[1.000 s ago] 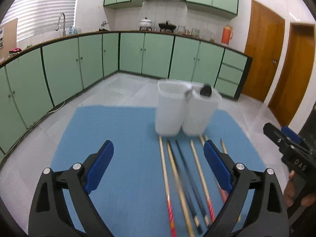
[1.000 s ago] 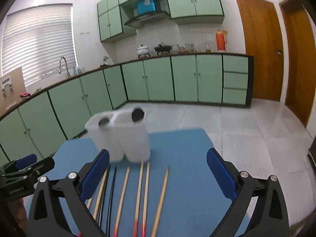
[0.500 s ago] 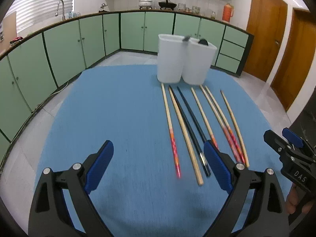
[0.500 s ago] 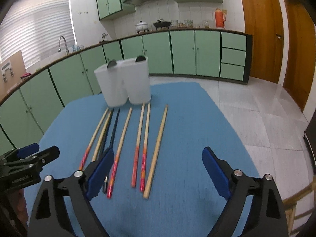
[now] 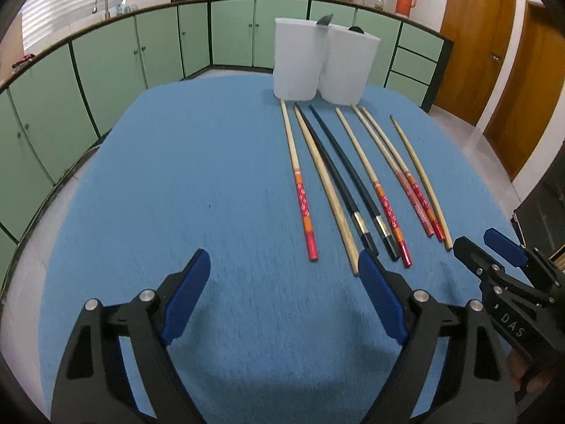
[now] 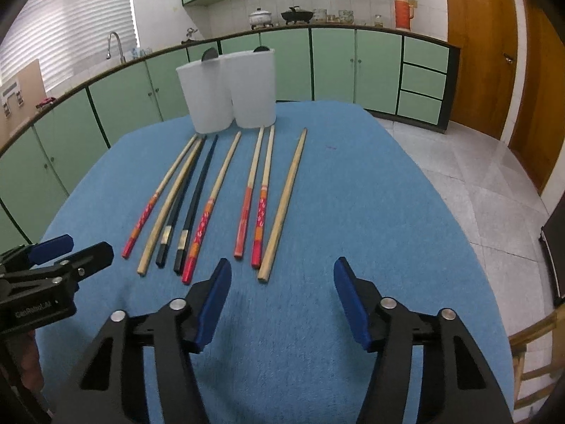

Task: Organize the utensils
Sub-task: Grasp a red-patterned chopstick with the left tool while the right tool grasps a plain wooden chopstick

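Observation:
Several chopsticks lie side by side on the blue tablecloth: red-ended ones, plain wooden ones and a black pair. Two white plastic holders stand together at their far ends. My left gripper hovers over bare cloth just short of the near chopstick ends, jaws closing with nothing between them. My right gripper hangs just short of the rightmost wooden chopstick's near end, its jaws also closing on nothing. Each gripper shows at the edge of the other's view.
Green kitchen cabinets curve around behind the table, with tiled floor and wooden doors to the right. A wooden chair and a dark object stand past the table's right edge.
Both grippers have come down and tilted toward the table, so the chopsticks now lie just ahead of the fingertips. The right jaws have narrowed clearly, the left ones slightly.

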Action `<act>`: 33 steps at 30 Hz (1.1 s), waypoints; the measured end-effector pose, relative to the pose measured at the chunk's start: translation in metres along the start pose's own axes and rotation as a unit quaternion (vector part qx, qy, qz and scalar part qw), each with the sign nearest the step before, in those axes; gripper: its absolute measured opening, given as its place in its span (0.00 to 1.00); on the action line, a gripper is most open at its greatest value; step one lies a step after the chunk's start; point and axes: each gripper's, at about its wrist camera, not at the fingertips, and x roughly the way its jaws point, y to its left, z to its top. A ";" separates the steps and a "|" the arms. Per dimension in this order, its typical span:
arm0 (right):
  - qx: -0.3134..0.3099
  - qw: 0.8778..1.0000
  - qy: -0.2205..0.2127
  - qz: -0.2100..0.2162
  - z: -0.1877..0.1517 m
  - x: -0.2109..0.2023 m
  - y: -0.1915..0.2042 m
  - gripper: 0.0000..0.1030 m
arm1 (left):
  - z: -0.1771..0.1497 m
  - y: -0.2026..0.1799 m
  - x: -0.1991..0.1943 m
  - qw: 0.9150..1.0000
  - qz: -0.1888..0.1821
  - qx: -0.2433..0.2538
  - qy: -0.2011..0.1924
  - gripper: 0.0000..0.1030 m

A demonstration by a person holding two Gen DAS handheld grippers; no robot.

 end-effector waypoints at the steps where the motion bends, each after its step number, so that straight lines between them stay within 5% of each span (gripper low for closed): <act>1: 0.000 1.000 0.001 0.001 -0.001 0.002 0.001 0.53 | -0.001 0.000 0.001 1.000 0.000 -0.001 0.001 0.81; 7: 0.000 1.000 0.016 0.002 -0.004 0.012 0.002 0.39 | -0.003 0.002 0.010 1.000 0.000 -0.009 0.014 0.78; 17: -0.003 1.000 0.030 -0.006 -0.001 0.020 0.007 0.33 | -0.003 0.003 0.016 1.000 -0.001 -0.016 0.022 0.74; 28: -0.010 0.999 0.037 -0.018 0.004 0.024 0.006 0.08 | -0.002 -0.001 0.020 1.000 0.005 -0.014 0.024 0.73; 33: -0.002 0.999 0.039 -0.014 0.004 0.024 0.001 0.07 | 0.001 -0.005 0.024 1.000 0.013 -0.008 0.021 0.69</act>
